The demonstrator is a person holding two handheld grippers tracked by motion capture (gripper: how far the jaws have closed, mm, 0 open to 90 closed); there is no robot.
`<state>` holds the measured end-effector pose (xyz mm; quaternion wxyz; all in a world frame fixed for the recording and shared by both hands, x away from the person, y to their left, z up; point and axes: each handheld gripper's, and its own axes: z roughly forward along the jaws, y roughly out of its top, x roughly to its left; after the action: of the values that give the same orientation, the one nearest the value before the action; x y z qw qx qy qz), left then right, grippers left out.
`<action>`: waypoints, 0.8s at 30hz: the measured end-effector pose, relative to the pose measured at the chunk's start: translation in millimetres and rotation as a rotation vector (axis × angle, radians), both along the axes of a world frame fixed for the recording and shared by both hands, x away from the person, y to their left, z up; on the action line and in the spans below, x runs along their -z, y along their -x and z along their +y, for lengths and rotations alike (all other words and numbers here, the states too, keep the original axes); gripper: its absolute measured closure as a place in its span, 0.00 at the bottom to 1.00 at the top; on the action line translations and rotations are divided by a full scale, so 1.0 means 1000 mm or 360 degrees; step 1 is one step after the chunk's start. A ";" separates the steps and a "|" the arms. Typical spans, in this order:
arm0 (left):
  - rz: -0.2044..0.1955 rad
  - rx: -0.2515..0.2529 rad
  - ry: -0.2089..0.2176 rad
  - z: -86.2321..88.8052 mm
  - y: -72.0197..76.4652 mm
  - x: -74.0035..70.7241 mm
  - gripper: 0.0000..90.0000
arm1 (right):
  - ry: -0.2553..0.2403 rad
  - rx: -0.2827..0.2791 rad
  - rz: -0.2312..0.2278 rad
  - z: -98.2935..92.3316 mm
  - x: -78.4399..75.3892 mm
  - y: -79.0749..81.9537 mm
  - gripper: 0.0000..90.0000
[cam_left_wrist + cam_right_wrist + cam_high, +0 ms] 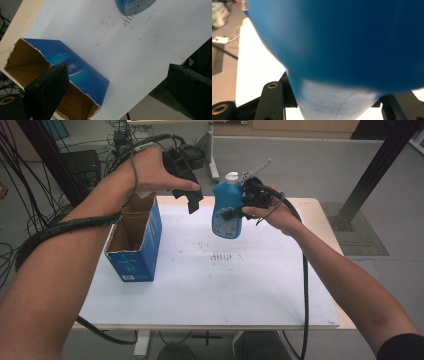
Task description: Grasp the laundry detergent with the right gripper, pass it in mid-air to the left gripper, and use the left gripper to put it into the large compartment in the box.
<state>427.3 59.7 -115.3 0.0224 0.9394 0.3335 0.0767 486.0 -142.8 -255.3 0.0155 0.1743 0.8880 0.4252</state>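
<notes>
The right gripper (pixel 239 206) has the blue plastic bottle with the white cap (pixel 227 205) clamped between its jaws, up in the air above the far edge of the white tabletop (pixel 225 285), just above centre of the high view. The bottle stands roughly upright, cap on top, label facing the camera, and the jaws bite its side from the right, around its upper half. In the right gripper view the bottle's blue body (pixel 342 42) swells right across the upper frame, its paler part wedged down between the two black jaws at the bottom (it is a tight, full grip).

Over to the left gripper (pixel 189 195), raised at upper centre-left of the high view, pointing down and to the right. Its jaws stand wide apart with nothing between them: in the left gripper view one jaw sits at lower left, the other at lower right, bare table between. The bottle's rounded bottom (pixel 135 6) peeks in at the top edge there, well apart from those jaws.

The open blue cardboard box (pixel 137 240) stands on the table at left of the high view, brown inside, torn rim up.
</notes>
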 end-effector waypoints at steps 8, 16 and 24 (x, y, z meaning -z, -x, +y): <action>0.0032 0.0121 0.0007 -0.003 0.004 -0.001 0.06 | 0.0046 -0.0150 -0.0046 0.020 0.003 0.011 0.48; 0.0070 0.0199 0.0043 -0.003 0.006 -0.002 0.06 | 0.0064 -0.0255 -0.0052 0.035 0.010 0.019 0.48; 0.0085 0.0250 0.0022 -0.006 0.008 0.005 0.06 | 0.0053 -0.0364 -0.0051 0.049 0.017 0.027 0.48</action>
<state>419.4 53.3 -120.2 0.0257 0.9642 0.2597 0.0472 459.0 -93.6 -272.2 -0.0159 0.0647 0.9086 0.4123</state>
